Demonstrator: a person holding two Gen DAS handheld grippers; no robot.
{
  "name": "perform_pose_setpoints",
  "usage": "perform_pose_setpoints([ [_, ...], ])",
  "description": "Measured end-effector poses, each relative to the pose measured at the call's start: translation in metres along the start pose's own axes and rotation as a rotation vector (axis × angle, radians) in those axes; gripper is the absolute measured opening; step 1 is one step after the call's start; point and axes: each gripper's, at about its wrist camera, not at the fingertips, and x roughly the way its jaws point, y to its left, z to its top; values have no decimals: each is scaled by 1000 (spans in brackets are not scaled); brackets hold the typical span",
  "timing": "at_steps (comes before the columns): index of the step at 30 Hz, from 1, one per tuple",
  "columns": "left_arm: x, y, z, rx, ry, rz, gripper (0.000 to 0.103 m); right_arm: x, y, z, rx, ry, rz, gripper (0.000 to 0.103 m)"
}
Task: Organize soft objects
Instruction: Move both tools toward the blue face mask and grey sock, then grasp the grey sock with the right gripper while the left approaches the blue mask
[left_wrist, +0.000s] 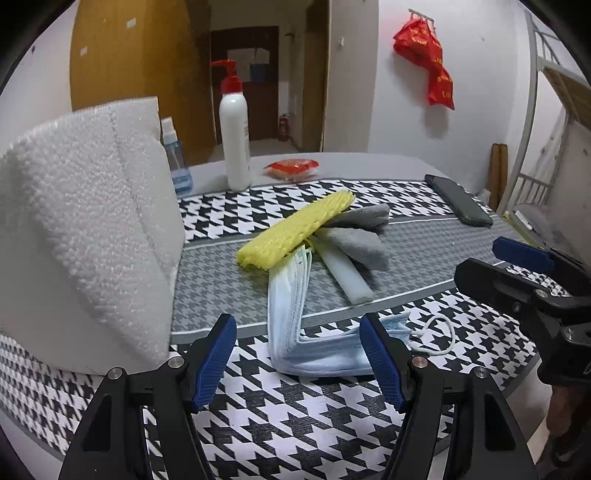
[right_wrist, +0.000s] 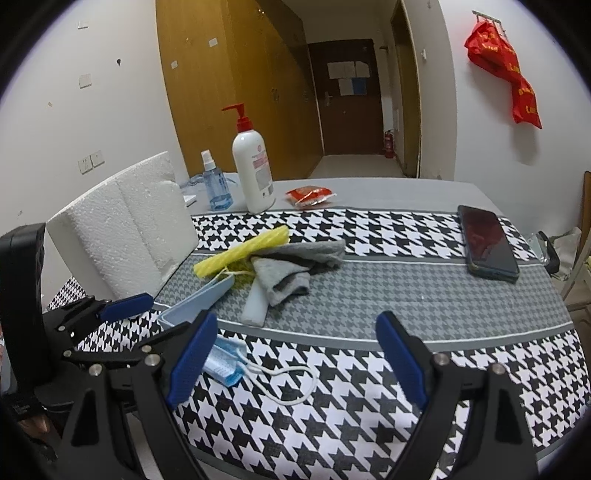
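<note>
Left gripper (left_wrist: 298, 360) jaws apart, straddling the near end of the masks (left_wrist: 286, 306), a bent stack of blue face masks lying on the table (left_wrist: 332, 424); nothing clamped yet, and whether the pads touch the stack I cannot tell. Right gripper (right_wrist: 297, 363) jaws also apart and empty, over bare houndstooth cloth just right of the masks, with the white ear loop (right_wrist: 291, 384) trailing loose between its fingers. Just beyond the masks, in one overlapping heap: white foam strip (left_wrist: 345, 275), grey cloth (left_wrist: 360, 236), and yellow foam net (left_wrist: 295, 229) lying across the top, its near end touching the masks' far end. Left of the heap stands a white foam box (left_wrist: 85, 229), probably where the soft items go. Farther back: pump bottle (left_wrist: 235, 136), spray bottle (left_wrist: 177, 162), red packet (left_wrist: 291, 168), and a phone (left_wrist: 458, 201) at right. Risks, as I judge them: closing on only the top masks would fan or split the stack; the loose loop could snag on the right gripper's fingers and drag the stack; lifting the masks may pull the yellow net and foam strip along, since they overlap; the two grippers are near each other and could collide.
</note>
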Motion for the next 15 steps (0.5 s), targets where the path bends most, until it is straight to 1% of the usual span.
perform_pose_setpoints([
  [10, 12, -2, -4, 7, 34, -6, 71, 22, 7, 13, -28, 68, 18, 90],
  [15, 15, 0, -5, 10, 41, 22, 71, 35, 10, 20, -39, 103, 22, 90],
])
